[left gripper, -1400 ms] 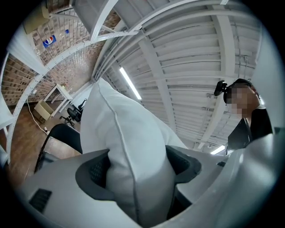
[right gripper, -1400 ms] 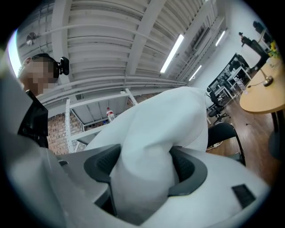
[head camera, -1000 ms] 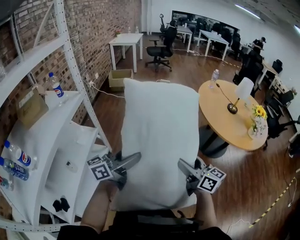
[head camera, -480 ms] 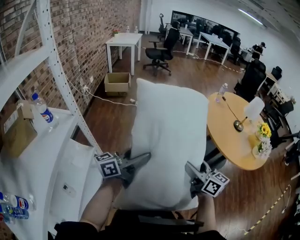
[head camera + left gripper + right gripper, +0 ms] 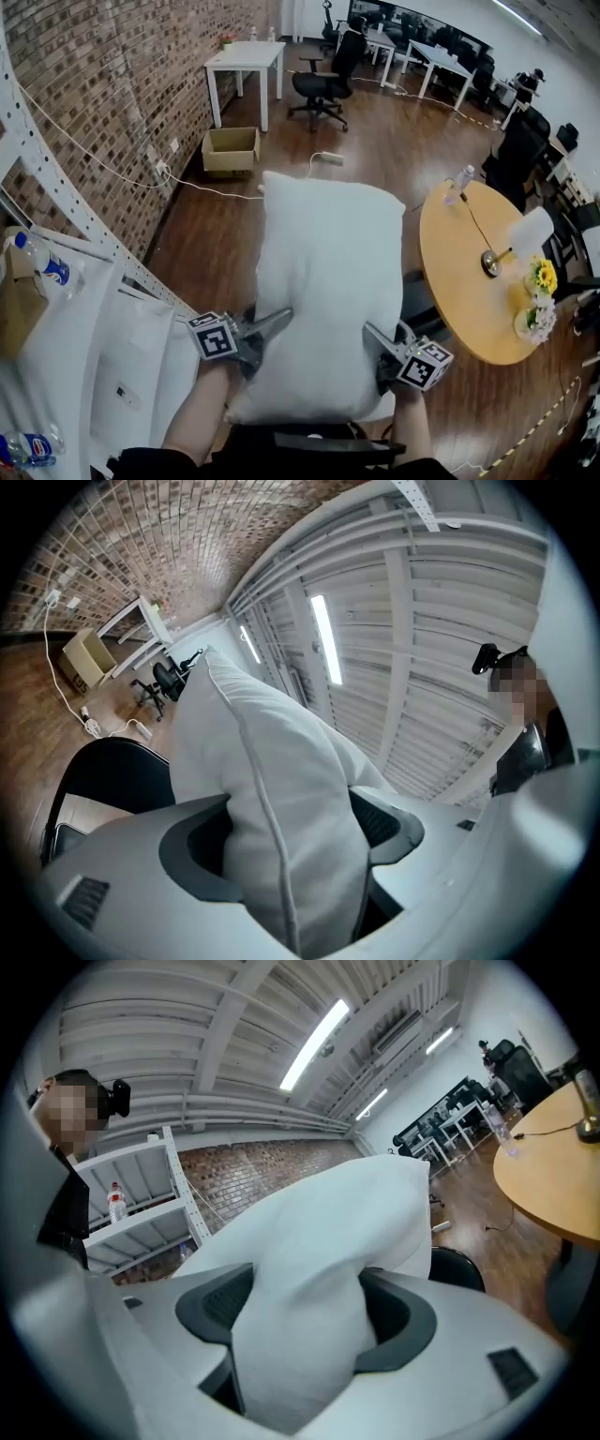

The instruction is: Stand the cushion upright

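Brick-walled office, wooden floor: the shelf rack has slid leftward since a second ago. The cushion is carried clear of it, unsupported, with the left gripper and right gripper each clamped on a lower edge. Standing it up remains to be done.

A: What is held by the left gripper?
B: White cushion, seam edge pinched between both jaws. Black seat noted beside it, brick wall beyond.

Forearms extended, left gripper and right gripper each pinch the cushion between their fingers.
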A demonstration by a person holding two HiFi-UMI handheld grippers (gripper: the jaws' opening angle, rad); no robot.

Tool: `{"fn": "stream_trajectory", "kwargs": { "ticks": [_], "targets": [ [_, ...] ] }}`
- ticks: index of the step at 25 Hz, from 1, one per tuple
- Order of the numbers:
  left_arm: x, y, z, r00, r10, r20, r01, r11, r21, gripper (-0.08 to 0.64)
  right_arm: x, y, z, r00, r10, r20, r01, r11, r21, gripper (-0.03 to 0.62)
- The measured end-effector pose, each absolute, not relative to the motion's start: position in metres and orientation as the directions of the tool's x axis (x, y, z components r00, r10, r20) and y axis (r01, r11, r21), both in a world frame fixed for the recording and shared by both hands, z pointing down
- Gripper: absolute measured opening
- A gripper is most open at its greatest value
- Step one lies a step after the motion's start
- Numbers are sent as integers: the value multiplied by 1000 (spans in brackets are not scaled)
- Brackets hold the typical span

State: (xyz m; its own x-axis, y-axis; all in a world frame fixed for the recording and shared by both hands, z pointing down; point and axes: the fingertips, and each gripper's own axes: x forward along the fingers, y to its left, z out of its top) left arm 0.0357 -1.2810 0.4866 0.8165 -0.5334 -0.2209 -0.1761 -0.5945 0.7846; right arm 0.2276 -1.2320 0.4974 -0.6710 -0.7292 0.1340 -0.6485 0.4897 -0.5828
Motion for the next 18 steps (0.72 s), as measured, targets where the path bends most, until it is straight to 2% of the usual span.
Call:
{"fn": "stream_trajectory", "kwargs": {
  "ticks": [5, 10, 18],
  "targets": [
    [47, -1335, 514, 790, -586, -179, -238, -562, 792, 327, 241, -1299, 526, -723, -670, 166, -619, 521, -588, 340],
    [52, -1384, 560, 777, -614, -137, -287, -540, 791, 328, 249, -1350, 569, -721, -665, 195, -633, 518, -576, 340],
    [55, -1423, 638, 779, -626, 45, -468, -531, 706, 337, 245, -1379, 641, -735, -623, 268, -648, 531, -546, 343]
  ]
}}
